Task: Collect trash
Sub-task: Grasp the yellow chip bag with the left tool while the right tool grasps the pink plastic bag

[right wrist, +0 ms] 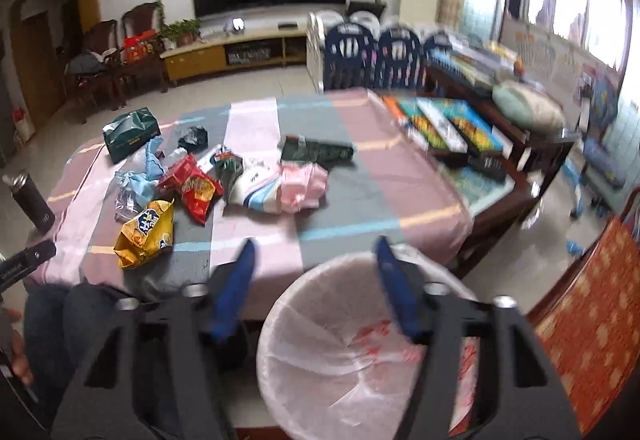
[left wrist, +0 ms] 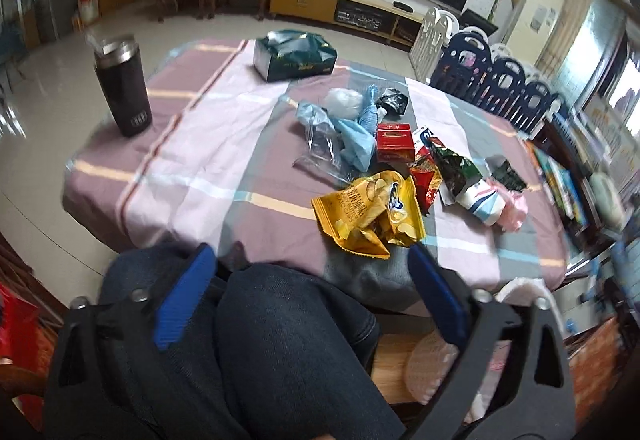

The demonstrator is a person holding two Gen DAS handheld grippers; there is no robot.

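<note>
tablecloth [left wrist: 200, 159]: matt cloth | chip bag [left wrist: 368, 215]: glossy foil | tumbler [left wrist: 124, 87]: metal

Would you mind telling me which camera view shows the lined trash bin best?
The right wrist view: the trash bin fills the lower middle, its open mouth and white liner showing behind the tool's blue fingers. The left wrist view catches only a sliver of its white-lined rim past the table's near edge, behind the left tool.
</note>
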